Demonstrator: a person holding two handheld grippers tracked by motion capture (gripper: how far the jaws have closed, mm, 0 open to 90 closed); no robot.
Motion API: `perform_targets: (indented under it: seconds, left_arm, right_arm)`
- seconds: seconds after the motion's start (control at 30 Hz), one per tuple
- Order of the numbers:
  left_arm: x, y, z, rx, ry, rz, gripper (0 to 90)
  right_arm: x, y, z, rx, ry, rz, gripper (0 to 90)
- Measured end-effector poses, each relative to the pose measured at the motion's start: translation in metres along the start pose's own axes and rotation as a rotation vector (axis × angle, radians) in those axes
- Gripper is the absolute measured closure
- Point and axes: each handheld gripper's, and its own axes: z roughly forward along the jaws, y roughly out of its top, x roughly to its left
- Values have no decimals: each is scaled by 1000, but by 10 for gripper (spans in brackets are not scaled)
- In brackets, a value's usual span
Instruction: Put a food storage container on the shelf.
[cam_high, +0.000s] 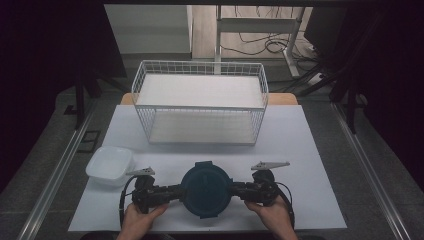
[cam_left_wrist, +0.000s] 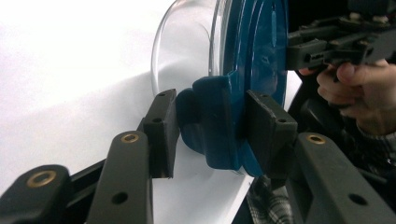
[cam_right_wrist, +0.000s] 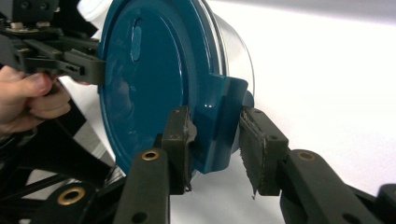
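Observation:
A round clear container with a dark teal lid stands near the table's front edge, lid up. The lid has clip tabs on its rim. My left gripper reaches in from the left. Its jaws are shut on the left tab, one pad against the tab's outer face and the other against the lid top. My right gripper comes from the right and is shut on the opposite tab, its pads on either side. A hand holds each gripper.
A white wire basket stands at the middle back of the white table. A shallow white square tub sits at the front left, just beyond my left gripper. Dark floor and cables lie beyond the table.

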Motion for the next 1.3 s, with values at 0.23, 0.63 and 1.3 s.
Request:
perform_targets:
  seconds: [0.23,0.63,1.3]
  left_arm:
    - [4,5,3,-5,-27,18,559]
    - [3,14,7,0,-21,-8,555]
    - [15,21,7,-27,-60,26,582]
  right_arm:
    - [-16,2,2,-6,76,34,595]
    - [-28,4,2,-22,82,162,662]
    - [-32,6,8,-53,128,121,554]
